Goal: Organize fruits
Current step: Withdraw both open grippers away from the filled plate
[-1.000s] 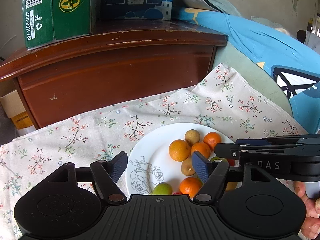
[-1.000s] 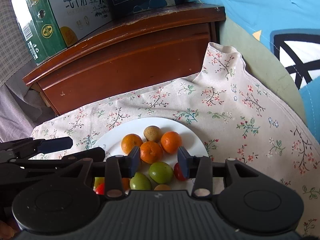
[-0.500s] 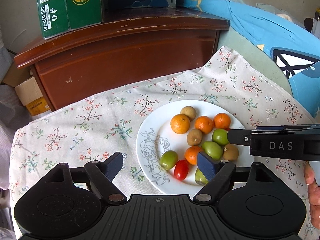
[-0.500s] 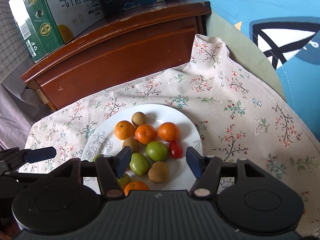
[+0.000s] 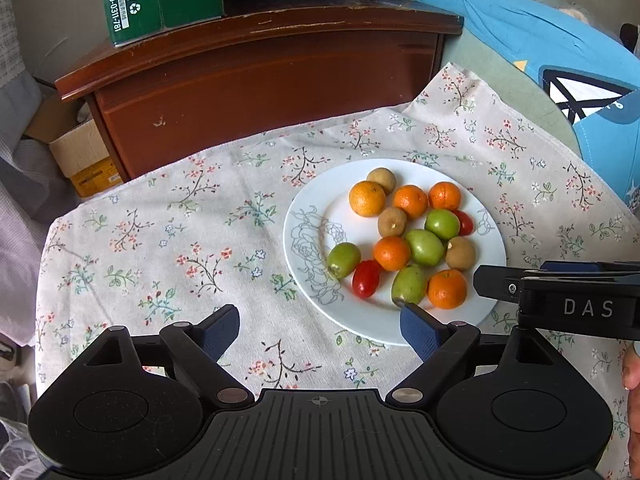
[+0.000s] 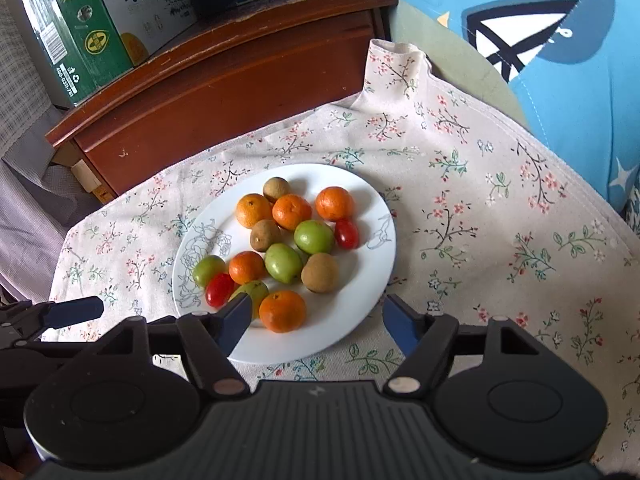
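Left gripper [image 5: 320, 330] and right gripper [image 6: 316, 322] just opened wide, empty, at near rim of white plate [image 6: 372, 264], oranges [image 6: 283, 311], green fruits [image 6: 283, 263], brown fruits [image 6: 320, 272], cherry tomatoes [image 6: 219, 289] on plate, plate on floral cloth [image 6: 480, 200]

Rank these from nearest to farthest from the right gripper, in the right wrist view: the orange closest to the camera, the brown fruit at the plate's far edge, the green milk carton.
From the right gripper:
1. Orange, near edge of the plate, just ahead.
2. Brown fruit, far edge of the plate.
3. Green milk carton, on the wooden cabinet, far left.
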The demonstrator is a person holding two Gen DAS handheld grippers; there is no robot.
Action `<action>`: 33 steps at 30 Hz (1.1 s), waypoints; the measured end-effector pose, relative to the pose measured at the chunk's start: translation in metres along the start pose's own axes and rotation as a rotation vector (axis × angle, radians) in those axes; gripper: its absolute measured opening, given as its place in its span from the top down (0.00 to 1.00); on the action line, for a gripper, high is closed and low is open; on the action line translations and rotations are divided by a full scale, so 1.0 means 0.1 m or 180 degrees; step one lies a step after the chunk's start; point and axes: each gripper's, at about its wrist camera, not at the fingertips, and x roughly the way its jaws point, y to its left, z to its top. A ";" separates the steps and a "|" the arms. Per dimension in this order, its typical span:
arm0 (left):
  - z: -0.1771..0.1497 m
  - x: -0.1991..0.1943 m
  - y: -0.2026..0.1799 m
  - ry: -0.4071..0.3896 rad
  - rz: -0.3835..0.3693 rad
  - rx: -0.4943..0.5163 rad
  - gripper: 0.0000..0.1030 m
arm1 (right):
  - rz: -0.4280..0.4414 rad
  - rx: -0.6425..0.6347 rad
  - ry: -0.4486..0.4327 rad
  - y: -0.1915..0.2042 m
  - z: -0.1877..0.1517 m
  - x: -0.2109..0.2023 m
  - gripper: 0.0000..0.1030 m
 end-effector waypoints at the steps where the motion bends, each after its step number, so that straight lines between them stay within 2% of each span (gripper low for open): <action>1: -0.01 0.00 -0.01 0.0016 0.0015 0.0010 0.13 | -0.0044 0.0007 0.0021 0.00 -0.02 -0.01 0.25; 20: -0.03 0.09 0.10 0.0251 0.0211 -0.0257 0.11 | -0.0323 -0.0050 0.0248 0.02 -0.06 0.08 0.20; 28: -0.03 0.15 0.11 0.0317 0.0276 -0.0278 0.10 | -0.0432 -0.0155 0.0396 0.06 -0.09 0.16 0.18; 33: -0.03 0.15 0.12 0.0330 0.0307 -0.0289 0.10 | -0.0482 -0.0239 0.0391 0.10 -0.12 0.18 0.17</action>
